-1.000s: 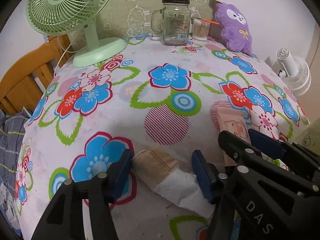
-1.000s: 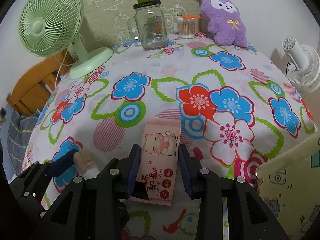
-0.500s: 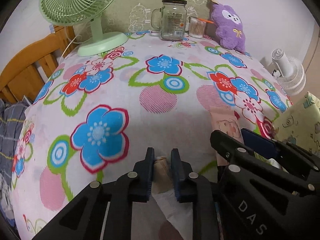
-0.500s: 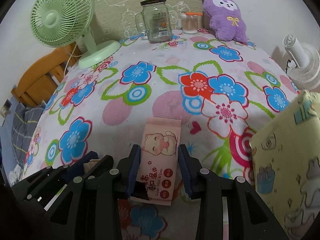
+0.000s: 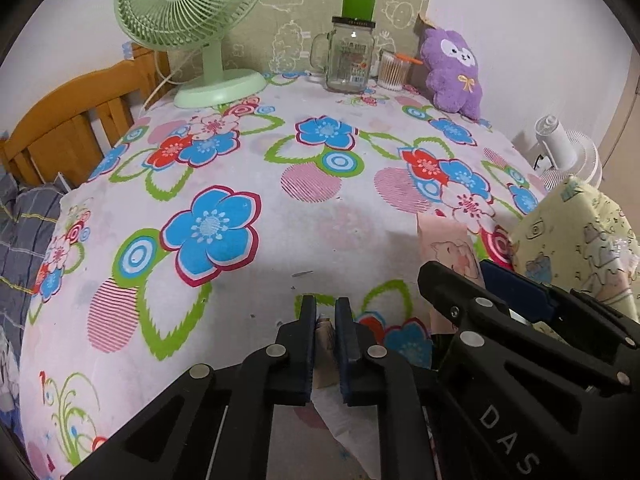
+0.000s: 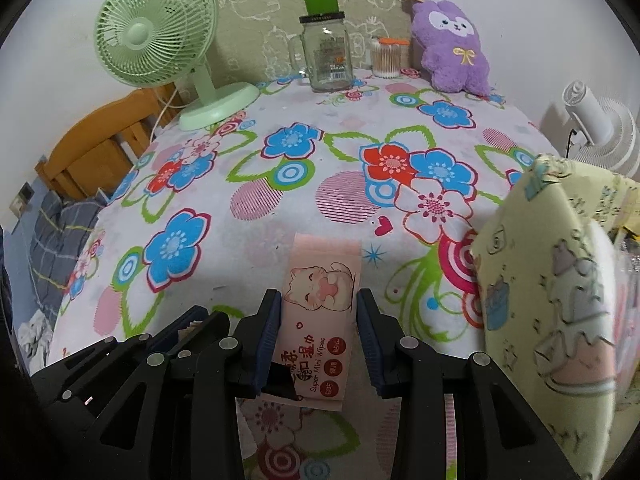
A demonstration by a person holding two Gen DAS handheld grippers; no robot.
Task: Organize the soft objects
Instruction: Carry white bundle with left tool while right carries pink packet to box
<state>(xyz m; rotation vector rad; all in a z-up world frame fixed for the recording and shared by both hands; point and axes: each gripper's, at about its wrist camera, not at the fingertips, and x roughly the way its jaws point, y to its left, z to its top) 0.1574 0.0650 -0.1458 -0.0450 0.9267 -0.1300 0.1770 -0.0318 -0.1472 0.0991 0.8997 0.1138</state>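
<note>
The left tool [image 5: 325, 312] has just closed, its blue pads pinched tight on a small beige and white folded cloth [image 5: 325, 364] that hangs between and below them. The right tool [image 6: 318, 308] is clamped on a pink wet-wipes packet [image 6: 320, 300], pads pressing its two long edges. The packet shows a cartoon cat and the English words "Super Mini Wipes" beside Chinese characters and red round stickers too small to read. In the left wrist view the right tool's black arm carries the white letters "DAS". Both tools are held close together, side by side, above the near edge of a desk covered by a flowered cloth [image 6: 320, 184] in blue, red, pink and green. Just right of the tools stands a pale yellow fabric box [image 6: 552, 280] printed with cartoon animals. At the far side of the desk stand a green fan [image 6: 160, 40], a glass jar mug [image 6: 326, 56] with a label too small to read, a cotton swab tub [image 6: 386, 58] and a purple plush toy [image 6: 454, 40].
</note>
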